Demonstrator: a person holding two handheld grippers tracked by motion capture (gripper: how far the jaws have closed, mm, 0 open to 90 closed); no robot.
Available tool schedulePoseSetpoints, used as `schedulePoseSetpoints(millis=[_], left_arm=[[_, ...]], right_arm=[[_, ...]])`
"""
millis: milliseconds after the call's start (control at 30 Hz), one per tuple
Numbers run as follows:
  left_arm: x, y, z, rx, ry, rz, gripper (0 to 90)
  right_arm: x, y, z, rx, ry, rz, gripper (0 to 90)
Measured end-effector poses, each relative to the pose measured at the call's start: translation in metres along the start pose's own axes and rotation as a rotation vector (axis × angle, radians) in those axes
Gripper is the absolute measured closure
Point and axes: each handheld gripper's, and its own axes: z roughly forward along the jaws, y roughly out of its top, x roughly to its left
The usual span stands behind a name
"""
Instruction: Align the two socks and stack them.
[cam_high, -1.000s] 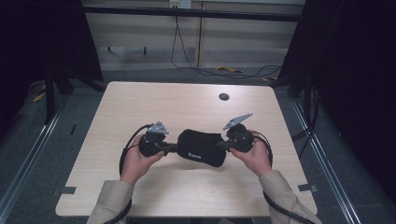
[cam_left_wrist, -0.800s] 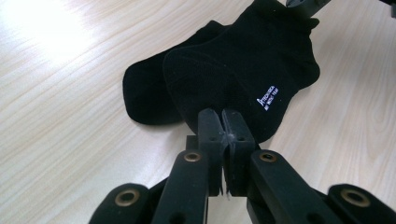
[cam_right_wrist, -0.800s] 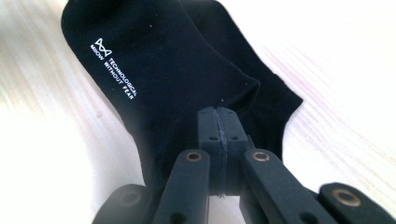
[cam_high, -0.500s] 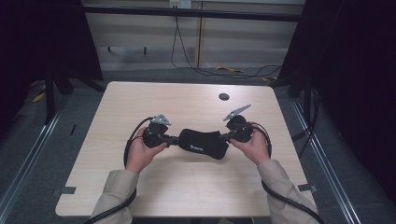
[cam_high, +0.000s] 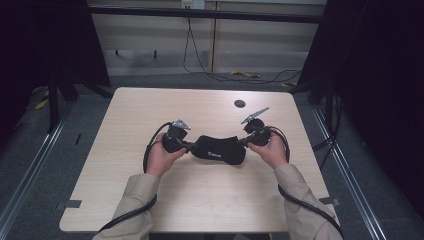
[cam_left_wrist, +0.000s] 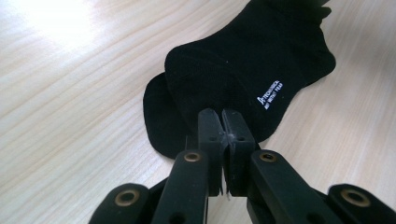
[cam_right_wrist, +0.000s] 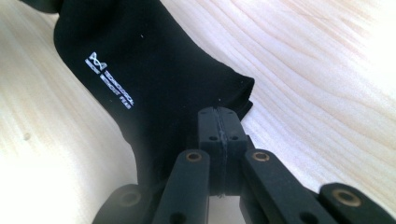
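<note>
A black sock (cam_high: 220, 148) with small white lettering lies stretched across the middle of the light wooden table (cam_high: 125, 115). My left gripper (cam_high: 189, 145) is shut on the sock's left end, and in the left gripper view the sock (cam_left_wrist: 243, 70) runs away from the closed jaws, a second layer of cloth showing beneath it. My right gripper (cam_high: 243, 141) is shut on the opposite end; in the right gripper view the sock (cam_right_wrist: 140, 84) spreads to the upper left from the pinched edge. A person's hands hold both grippers, sleeves entering from below.
A small dark round hole (cam_high: 240, 103) sits in the table top near the far edge. Black cables (cam_high: 150, 150) loop from each gripper across the table. Dark frame posts and floor cables lie beyond the table's far side.
Both grippers have shifted slightly away from the person with the sock held between them; the sock stays stretched and both grips stay shut.
</note>
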Motion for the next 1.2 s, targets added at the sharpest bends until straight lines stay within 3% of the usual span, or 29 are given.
schedulePoseSetpoints(millis=[200,467,567,767,933,1033,1200], left_arm=[[0.003,-0.001,0.012,0.026,0.028,0.002,87.8],[0.004,-0.010,0.012,0.037,0.048,0.000,87.8],[0.004,-0.013,0.012,0.034,0.053,-0.003,87.7],[0.002,-0.017,0.014,0.038,0.059,0.003,87.5],[-0.001,-0.021,0.017,0.056,0.060,0.004,87.5],[-0.004,-0.025,0.017,0.065,0.050,0.004,87.6],[-0.012,-0.031,0.008,0.065,0.046,0.025,87.6]], right_arm=[[-0.004,-0.002,0.010,0.003,-0.002,0.000,90.0],[-0.006,-0.006,0.023,-0.026,-0.015,-0.001,88.8],[-0.005,-0.006,0.024,-0.029,-0.024,-0.001,79.7],[0.002,-0.008,0.016,-0.034,-0.060,-0.038,75.9],[0.002,-0.017,0.017,-0.018,-0.055,-0.023,77.5],[0.003,-0.024,0.022,-0.005,-0.057,-0.016,84.2],[0.014,-0.029,0.019,0.006,-0.050,-0.026,87.3]])
